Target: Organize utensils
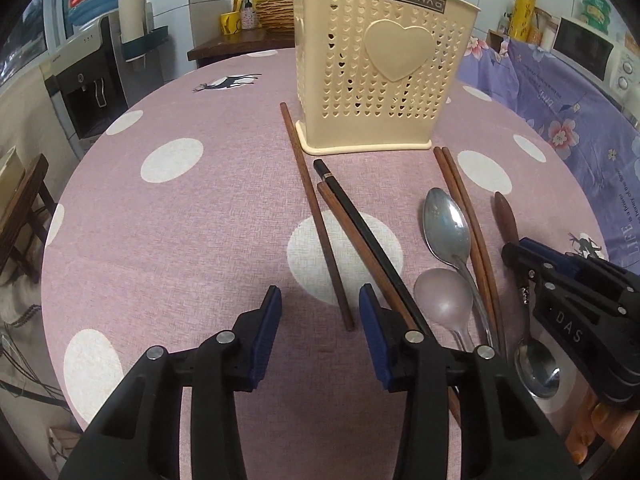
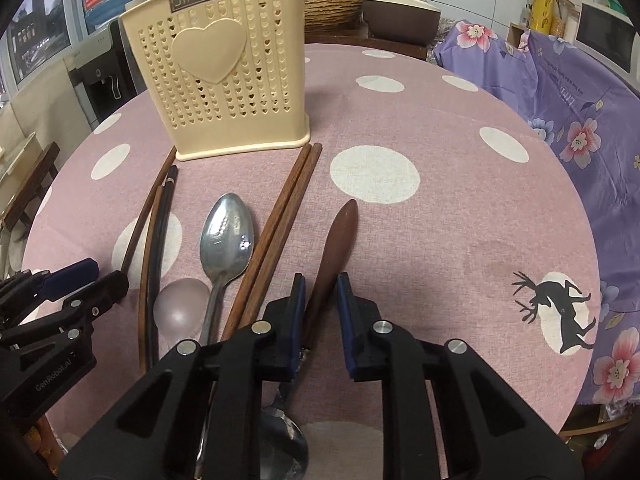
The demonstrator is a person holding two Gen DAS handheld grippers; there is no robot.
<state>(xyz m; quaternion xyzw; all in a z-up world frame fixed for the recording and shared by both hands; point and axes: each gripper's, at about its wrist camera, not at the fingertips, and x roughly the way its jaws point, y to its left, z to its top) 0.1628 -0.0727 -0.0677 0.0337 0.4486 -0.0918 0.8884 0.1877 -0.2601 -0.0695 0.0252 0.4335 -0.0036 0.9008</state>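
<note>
1. A round table (image 1: 160,220) under a pink cloth with white dots fills both views; a water dispenser (image 1: 84,92) is seen at the upper left of the left wrist view.
2. The cream holder (image 1: 376,72) stands upright at top centre there, pierced with small hearts, some handles already rising from it.
3. Loose utensils lie below it: brown chopsticks (image 1: 316,216), a black chopstick (image 1: 368,236), a steel spoon (image 1: 446,226) and a translucent spoon (image 1: 442,296).
4. The left gripper (image 1: 320,300) is half spread at the bottom of its view; the near end of one brown chopstick lies between the pads, untouched as far as can be seen.
5. The right gripper (image 2: 320,292), at bottom centre of its view, is narrowed around a wooden-handled spoon (image 2: 336,240); contact on the left pad looks likely, but a firm pinch cannot be told.
6. The grip is best taken squarely across the handle before any lift, so the spoon does not swing.
7. The neighbouring paired chopsticks (image 2: 276,232) should be left undisturbed.
</note>
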